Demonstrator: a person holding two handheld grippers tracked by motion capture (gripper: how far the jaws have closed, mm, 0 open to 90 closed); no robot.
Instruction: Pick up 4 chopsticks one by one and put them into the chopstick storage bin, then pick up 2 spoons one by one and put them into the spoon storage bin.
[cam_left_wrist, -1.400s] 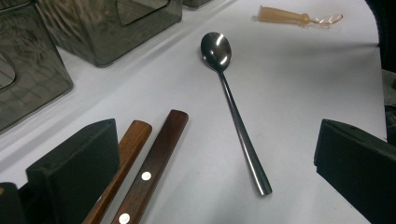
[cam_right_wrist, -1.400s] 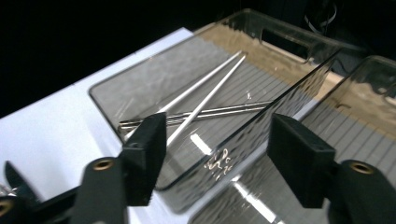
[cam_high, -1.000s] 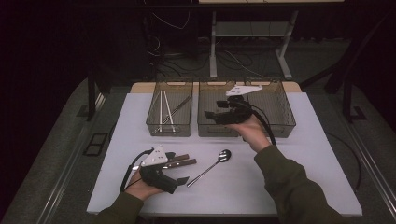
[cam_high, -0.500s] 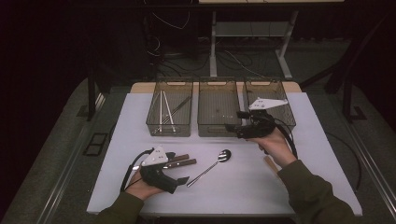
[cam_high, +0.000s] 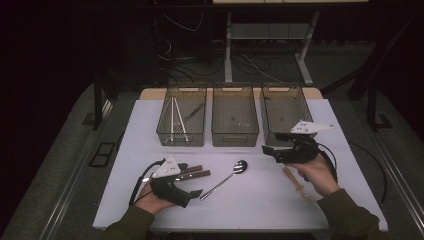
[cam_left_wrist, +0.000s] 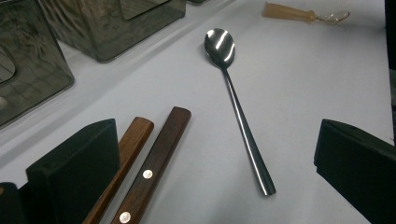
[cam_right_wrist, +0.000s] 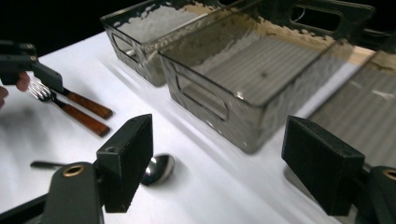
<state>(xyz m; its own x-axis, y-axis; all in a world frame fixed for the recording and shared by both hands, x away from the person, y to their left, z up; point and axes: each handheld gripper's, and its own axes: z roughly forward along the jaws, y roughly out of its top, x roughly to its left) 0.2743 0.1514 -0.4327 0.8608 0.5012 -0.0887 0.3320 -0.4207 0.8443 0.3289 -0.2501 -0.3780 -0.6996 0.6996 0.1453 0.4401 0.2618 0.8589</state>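
Note:
My left gripper (cam_high: 190, 179) rests on the table at the front left with its jaws open. In the left gripper view (cam_left_wrist: 212, 144), two wooden handles (cam_left_wrist: 149, 163) lie beside its left jaw and a metal spoon (cam_left_wrist: 238, 116) lies between the jaws, untouched. The same spoon (cam_high: 227, 177) lies at an angle in the middle of the table. My right gripper (cam_high: 272, 143) hovers low in front of the right bin (cam_high: 285, 112), pointing left, open and empty (cam_right_wrist: 224, 158). The spoon's bowl (cam_right_wrist: 159, 169) shows past its left jaw.
Three clear bins stand in a row at the back. The left bin (cam_high: 181, 120) holds chopsticks and other utensils; the middle bin (cam_high: 235, 120) looks bare. A small spoon with an amber handle (cam_high: 297, 184) lies under my right hand. Two wood-handled forks (cam_right_wrist: 79, 109) lie by the left gripper.
My right gripper has moved from above the middle bin to the right and down, to the table in front of the right bin. The left gripper has stayed put.

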